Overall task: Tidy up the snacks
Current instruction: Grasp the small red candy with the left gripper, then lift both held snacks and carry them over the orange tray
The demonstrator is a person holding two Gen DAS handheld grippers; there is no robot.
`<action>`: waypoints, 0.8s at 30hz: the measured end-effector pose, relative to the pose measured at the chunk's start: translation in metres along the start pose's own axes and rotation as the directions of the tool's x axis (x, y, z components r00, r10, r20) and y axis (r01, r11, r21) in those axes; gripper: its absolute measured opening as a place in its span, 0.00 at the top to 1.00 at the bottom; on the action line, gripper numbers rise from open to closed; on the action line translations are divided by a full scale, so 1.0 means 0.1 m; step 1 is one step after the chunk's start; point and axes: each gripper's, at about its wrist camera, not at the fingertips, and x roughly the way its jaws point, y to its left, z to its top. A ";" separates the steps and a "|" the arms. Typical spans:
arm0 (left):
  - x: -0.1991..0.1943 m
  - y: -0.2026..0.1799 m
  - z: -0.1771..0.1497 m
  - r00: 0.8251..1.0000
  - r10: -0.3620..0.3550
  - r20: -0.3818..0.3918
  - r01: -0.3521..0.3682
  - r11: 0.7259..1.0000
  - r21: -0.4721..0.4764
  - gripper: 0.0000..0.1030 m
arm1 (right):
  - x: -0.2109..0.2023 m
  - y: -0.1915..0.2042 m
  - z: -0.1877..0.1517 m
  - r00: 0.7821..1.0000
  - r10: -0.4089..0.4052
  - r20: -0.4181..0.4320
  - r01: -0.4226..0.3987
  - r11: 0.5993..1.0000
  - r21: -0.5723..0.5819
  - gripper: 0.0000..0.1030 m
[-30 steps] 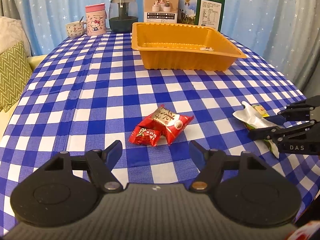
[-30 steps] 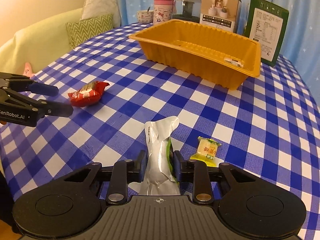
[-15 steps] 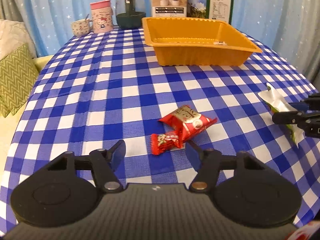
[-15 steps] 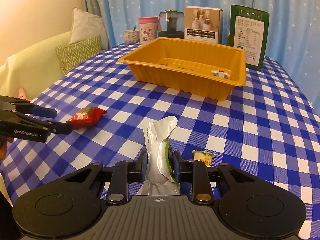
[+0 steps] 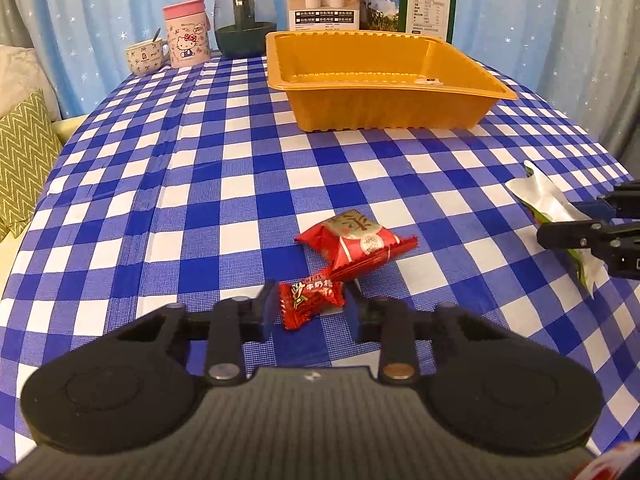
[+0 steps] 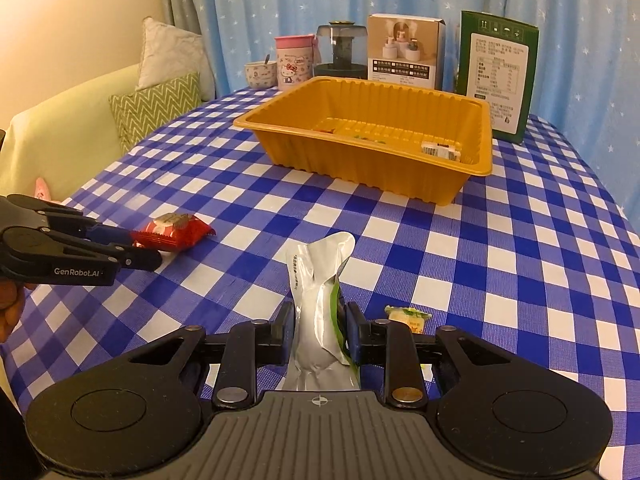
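— Since before, our left tool [image 5: 311, 309] advanced; its parted jaws now flank the small red candy [image 5: 311, 299], short of the orange tray [image 5: 384, 118].

— Right tool [image 6: 318, 326]?

— Clamped on the silver pouch [image 6: 318, 300], also short of it; several snacks remain on our bench [image 5: 200, 168].

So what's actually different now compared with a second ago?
The left gripper has moved forward and narrowed; its open fingers now flank the small red candy, not yet clamped. The right gripper, still shut on the silver pouch, has lifted it a little. The big red snack, yellow candy and orange tray haven't moved.
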 end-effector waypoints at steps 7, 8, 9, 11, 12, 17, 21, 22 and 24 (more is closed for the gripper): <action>-0.06 0.02 -0.02 1.000 0.007 -0.015 -0.008 0.999 -0.031 0.81 | 0.00 0.00 0.01 1.000 -0.004 0.010 0.004 1.000 0.001 0.74; -0.09 0.02 -0.02 1.000 0.005 -0.015 -0.005 0.999 -0.039 0.81 | 0.00 0.01 0.02 1.000 -0.004 0.012 0.004 1.000 0.002 0.74; -0.11 0.02 -0.03 1.000 0.005 -0.013 -0.005 0.999 -0.048 0.81 | -0.01 0.01 0.03 1.000 -0.004 0.015 0.004 1.000 0.004 0.74; -0.18 0.02 -0.04 1.000 0.015 -0.006 -0.016 0.999 -0.051 0.81 | -0.02 0.02 0.04 1.000 -0.002 0.022 0.002 1.000 0.004 0.74; -0.22 0.01 -0.05 1.000 0.023 -0.001 -0.023 0.998 -0.050 0.81 | -0.03 0.03 0.04 1.000 -0.002 0.026 0.002 1.000 0.003 0.74; -0.37 0.02 -0.05 0.999 0.039 0.029 -0.037 0.997 -0.073 0.81 | -0.06 0.07 0.07 0.999 0.003 0.043 -0.004 1.000 0.005 0.74; -0.45 0.01 -0.02 0.998 0.036 0.049 -0.031 0.995 -0.092 0.81 | -0.08 0.10 0.09 0.999 0.011 0.053 -0.012 1.000 0.010 0.74; -0.47 0.01 -0.01 0.998 0.033 0.053 -0.028 0.995 -0.094 0.81 | -0.09 0.11 0.09 0.998 0.013 0.056 -0.014 1.000 0.010 0.74; -0.49 0.00 0.01 0.998 0.028 0.061 -0.021 0.995 -0.100 0.81 | -0.09 0.13 0.10 0.998 0.017 0.061 -0.018 1.000 0.011 0.74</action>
